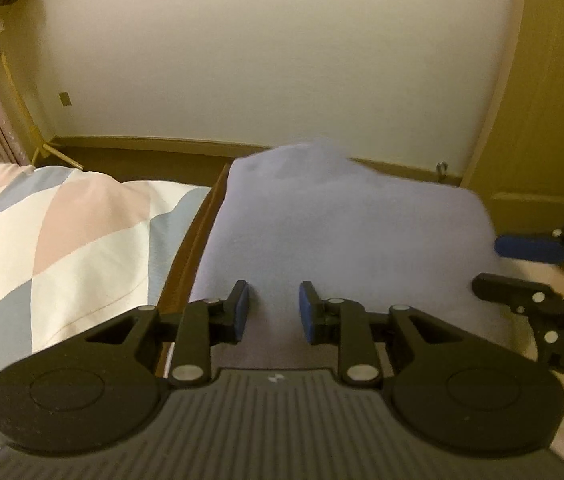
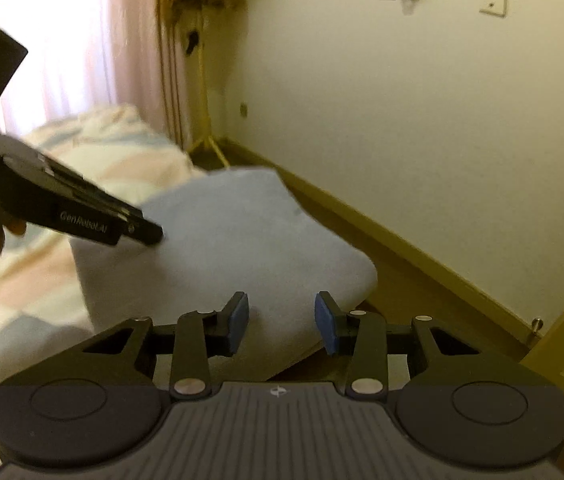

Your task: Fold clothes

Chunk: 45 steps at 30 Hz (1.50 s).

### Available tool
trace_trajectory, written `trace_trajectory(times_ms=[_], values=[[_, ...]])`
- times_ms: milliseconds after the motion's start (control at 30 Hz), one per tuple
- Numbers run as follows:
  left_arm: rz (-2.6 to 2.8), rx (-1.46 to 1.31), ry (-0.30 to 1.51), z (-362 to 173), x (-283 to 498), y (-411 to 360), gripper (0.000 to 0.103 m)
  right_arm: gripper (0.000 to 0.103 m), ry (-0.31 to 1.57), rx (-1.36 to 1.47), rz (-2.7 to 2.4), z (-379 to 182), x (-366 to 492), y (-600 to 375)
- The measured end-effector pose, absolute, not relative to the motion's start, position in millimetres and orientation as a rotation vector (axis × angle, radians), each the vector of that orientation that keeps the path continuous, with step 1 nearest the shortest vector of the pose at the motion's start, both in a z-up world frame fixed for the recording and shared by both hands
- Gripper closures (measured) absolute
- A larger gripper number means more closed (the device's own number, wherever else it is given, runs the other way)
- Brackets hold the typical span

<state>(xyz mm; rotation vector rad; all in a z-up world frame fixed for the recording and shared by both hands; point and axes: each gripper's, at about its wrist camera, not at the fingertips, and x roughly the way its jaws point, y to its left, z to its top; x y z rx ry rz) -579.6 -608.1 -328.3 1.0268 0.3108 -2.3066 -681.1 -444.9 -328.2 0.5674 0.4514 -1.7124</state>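
Note:
A pale lavender folded garment [image 1: 342, 224] lies at the foot of the bed, its far end draped over the wooden footboard. My left gripper [image 1: 273, 308] hovers open just above its near part, nothing between the blue pads. In the right wrist view the same garment [image 2: 233, 248] fills the middle, and my right gripper [image 2: 282, 320] stands open over its right edge. The left gripper's body [image 2: 81, 216], held by a hand, reaches in from the left over the cloth. The right gripper's blue fingertips [image 1: 530, 248] show at the left wrist view's right edge.
A quilt with pink, cream and grey-blue triangles [image 1: 61, 232] covers the bed to the left. The wooden bed frame edge [image 1: 189, 248] runs beside the garment. A cream wall [image 1: 261, 60], brown skirting, a wooden door [image 1: 542, 140] and a pink curtain [image 2: 121, 40] surround the bed.

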Motion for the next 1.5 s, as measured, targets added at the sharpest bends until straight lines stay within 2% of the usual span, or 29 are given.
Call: trace_trajectory(times_ms=[67, 233, 367, 467, 533, 567, 600, 667, 867, 1033, 1100, 1133, 1200, 1300, 1500], values=[[-2.295, 1.027, 0.321, -327, -577, -604, 0.064, 0.063, 0.456, 0.578, -1.705, -328, -677, -440], [-2.243, 1.077, 0.322, -339, -580, -599, 0.064, 0.062, 0.514, 0.657, -1.688, -345, -674, -441], [-2.198, 1.067, 0.381, -315, -572, -587, 0.062, 0.061, 0.436, 0.698, -1.711, -312, -680, -427], [-2.155, 1.074, 0.448, -284, -558, -568, 0.056, 0.049, 0.366, 0.770, -1.733, -280, -681, -400], [-2.139, 1.073, 0.500, -262, -546, -550, 0.048, 0.047, 0.321, 0.847, -1.739, -260, -680, -378], [-2.124, 1.085, 0.521, -250, -540, -540, 0.041, 0.040, 0.308, 0.883, -1.742, -250, -679, -367], [-2.110, 1.085, 0.529, -238, -534, -528, 0.039, 0.032, 0.303, 0.913, -1.743, -241, -676, -358], [-2.089, 1.076, 0.536, -216, -523, -506, 0.035, 0.030, 0.296, 0.957, -1.738, -223, -671, -340], [-1.992, 1.039, 0.617, -164, -490, -453, 0.031, 0.022, 0.312, 0.982, -1.654, -172, -660, -320], [-1.872, 1.034, 0.630, -141, -479, -421, 0.028, 0.013, 0.363, 0.945, -1.625, -130, -661, -313], [-1.826, 1.033, 0.639, -133, -478, -410, 0.028, 0.005, 0.395, 0.923, -1.626, -114, -661, -310], [-1.818, 1.025, 0.648, -129, -477, -404, 0.027, 0.003, 0.411, 0.912, -1.629, -106, -660, -308], [-1.810, 0.989, 0.662, -117, -476, -393, 0.015, 0.002, 0.428, 0.886, -1.624, -91, -660, -303], [-1.799, 0.910, 0.671, -97, -474, -376, 0.006, 0.002, 0.436, 0.860, -1.602, -79, -660, -295], [-1.730, 0.830, 0.617, -66, -476, -350, 0.001, 0.002, 0.477, 0.819, -1.559, -66, -664, -282]])
